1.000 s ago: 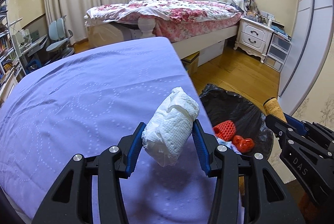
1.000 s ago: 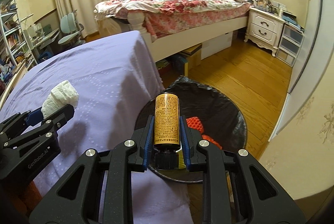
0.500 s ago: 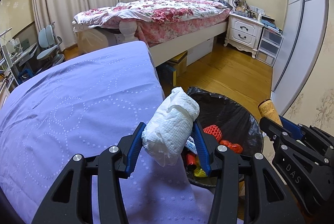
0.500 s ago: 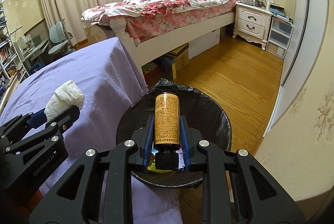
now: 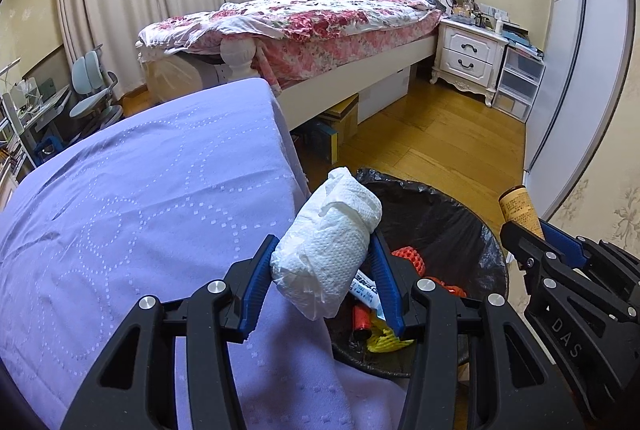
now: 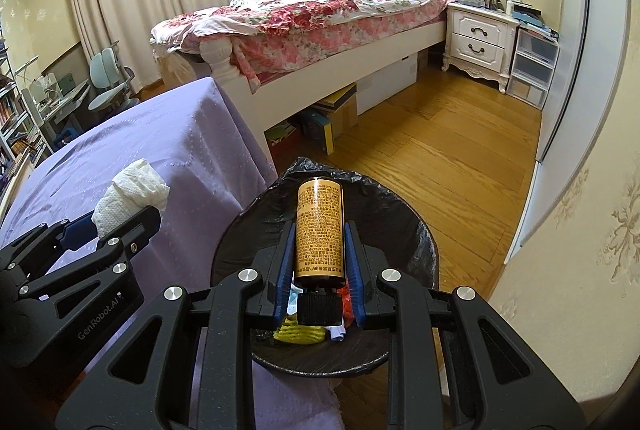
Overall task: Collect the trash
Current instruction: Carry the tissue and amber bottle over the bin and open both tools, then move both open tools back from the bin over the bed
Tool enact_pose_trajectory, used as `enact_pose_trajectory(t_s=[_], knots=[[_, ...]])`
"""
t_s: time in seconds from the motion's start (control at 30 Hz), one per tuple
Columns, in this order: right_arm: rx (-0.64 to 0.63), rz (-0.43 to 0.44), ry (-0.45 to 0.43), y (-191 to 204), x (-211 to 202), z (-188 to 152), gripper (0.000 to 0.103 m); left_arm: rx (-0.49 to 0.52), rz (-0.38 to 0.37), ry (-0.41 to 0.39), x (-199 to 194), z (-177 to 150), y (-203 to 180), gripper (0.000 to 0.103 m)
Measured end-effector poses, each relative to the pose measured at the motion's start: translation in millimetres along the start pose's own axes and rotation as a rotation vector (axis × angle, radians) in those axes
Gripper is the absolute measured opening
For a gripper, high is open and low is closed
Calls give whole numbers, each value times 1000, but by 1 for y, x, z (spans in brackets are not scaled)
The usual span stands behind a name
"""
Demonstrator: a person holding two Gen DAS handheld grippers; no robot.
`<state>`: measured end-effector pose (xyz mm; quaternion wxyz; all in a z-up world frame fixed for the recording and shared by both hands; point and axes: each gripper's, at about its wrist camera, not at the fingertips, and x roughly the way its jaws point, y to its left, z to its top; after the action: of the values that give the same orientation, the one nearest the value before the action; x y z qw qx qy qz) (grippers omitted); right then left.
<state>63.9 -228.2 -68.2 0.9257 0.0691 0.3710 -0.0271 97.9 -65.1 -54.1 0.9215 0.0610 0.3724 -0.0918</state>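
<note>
Now the left gripper (image 5: 320, 266) pinches a soft, light tissue wad (image 5: 326, 246) mid-body beside the bin (image 5: 452, 226); right gripper (image 6: 319, 250) clamps a stiff, slick bottle (image 6: 319, 230) over the bin

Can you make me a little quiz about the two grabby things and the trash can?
1. True or false: the left gripper holds a wad of paper towel.
2. What does the right gripper hold: A a spoon, B an orange bottle, C a sock?
3. What colour is the bag lining the trash bin?

Key:
1. True; its jaws are shut on it.
2. B; the bottle's black cap points back toward the camera.
3. Black.
</note>
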Motion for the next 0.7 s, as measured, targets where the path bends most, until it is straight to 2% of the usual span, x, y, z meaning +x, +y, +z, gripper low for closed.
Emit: enact_pose_trajectory(t_s=[0.27,0.4,0.53,0.7], knots=[[7,-4,18,-6,12,5,23,5,-5,27,9,3,-5,50],[10,-12,20,-7,16,6,25,6,-2,32,11,4,-5,62],[21,-25,11,-7,18,7,38,-7,3,26,9,4,-2,71],[15,-50,-5,-8,13,7,46,-4,19,11,4,4,-1,75]])
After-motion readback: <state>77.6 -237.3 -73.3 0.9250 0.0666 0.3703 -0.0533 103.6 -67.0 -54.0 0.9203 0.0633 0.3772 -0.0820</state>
